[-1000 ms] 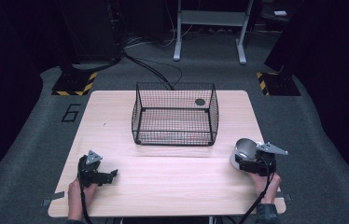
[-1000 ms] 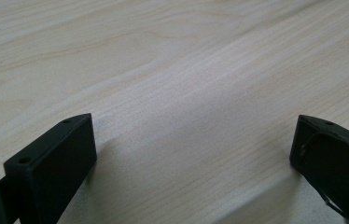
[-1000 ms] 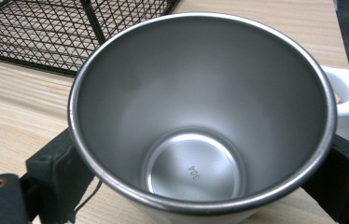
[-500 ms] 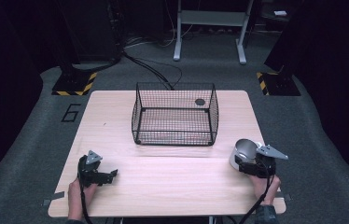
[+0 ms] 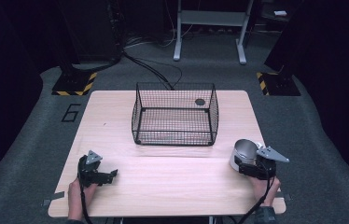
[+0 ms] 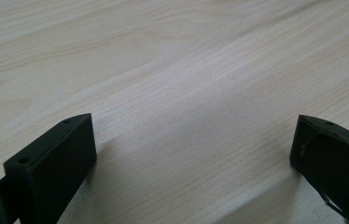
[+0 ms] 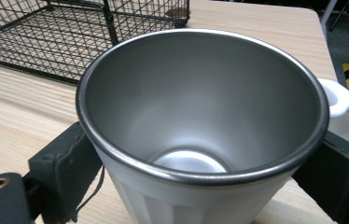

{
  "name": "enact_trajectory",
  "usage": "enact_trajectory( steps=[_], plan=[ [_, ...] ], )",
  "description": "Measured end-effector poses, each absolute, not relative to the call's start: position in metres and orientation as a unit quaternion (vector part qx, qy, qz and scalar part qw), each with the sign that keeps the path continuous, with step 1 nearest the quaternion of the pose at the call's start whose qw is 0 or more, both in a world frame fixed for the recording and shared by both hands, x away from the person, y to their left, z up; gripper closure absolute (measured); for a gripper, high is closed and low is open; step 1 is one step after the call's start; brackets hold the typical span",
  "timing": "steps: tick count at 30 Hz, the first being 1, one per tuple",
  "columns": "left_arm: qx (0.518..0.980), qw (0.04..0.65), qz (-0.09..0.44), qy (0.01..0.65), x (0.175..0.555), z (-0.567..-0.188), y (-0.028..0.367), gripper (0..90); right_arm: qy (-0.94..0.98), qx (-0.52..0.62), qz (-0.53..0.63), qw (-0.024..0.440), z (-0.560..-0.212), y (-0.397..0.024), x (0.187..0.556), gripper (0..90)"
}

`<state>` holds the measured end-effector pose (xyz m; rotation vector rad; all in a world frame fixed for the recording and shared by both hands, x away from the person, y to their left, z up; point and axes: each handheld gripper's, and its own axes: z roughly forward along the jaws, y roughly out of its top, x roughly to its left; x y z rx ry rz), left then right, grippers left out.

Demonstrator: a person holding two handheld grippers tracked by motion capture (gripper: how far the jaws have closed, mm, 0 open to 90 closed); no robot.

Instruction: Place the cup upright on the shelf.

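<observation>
Two grippers on a light wood table (image 5: pixel 172 177), one per hand. Left gripper (image 5: pixel 99 173) sits low near the front-left corner, jaws spread wide apart with just bare wood between them. Up ahead and off to its right is a black wire basket (image 5: pixel 175 113), looks like there's a small dark round thing behind its far right corner, hard to tell what. Right gripper (image 5: pixel 253 168) has its jaws clamped on the sides of a white mug (image 7: pixel 200 140) with a steel inside, handle poking out right.
</observation>
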<state>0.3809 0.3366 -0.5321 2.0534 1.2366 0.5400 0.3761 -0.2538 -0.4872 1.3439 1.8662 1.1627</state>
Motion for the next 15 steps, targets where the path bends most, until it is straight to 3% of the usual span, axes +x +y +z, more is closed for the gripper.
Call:
enact_trajectory(
  steps=[15],
  plan=[
    [0.787, 0.336, 0.207, 0.474, 0.381, -0.532, 0.337, 0.5, 0.705, 0.477, 0.457, 0.259, -0.475, -0.239, 0.373, 7.6]
  ],
)
